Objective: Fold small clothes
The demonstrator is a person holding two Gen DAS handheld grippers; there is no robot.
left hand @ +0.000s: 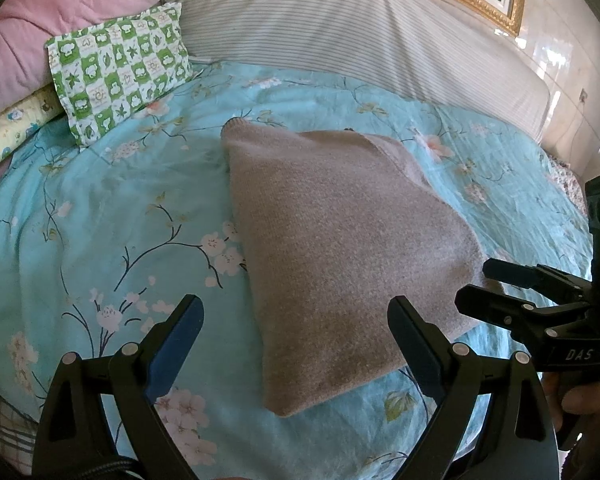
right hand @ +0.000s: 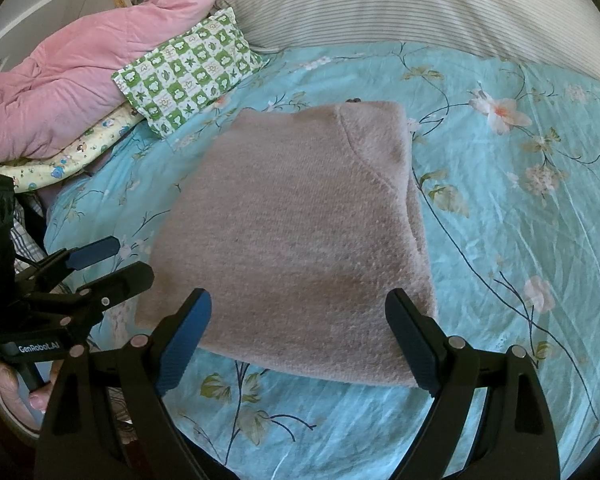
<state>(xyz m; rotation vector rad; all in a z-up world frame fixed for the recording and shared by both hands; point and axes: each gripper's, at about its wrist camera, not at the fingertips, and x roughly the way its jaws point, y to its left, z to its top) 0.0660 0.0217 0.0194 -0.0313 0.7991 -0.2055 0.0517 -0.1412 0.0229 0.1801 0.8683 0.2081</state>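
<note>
Folded beige knit sweater (right hand: 296, 220) lies flat on floral bedsheet (right hand: 520, 220)

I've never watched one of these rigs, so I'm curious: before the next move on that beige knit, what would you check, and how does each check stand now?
1. Left claw open and empty: ok.
2. Right claw open and empty: ok.
3. Beige sweater lies folded flat on the floral sheet: ok.
4. Neither claw grips the sweater: ok.
5. Green checked pillow apart from the sweater: ok.
6. Layers underneath lie even: cannot tell.
</note>
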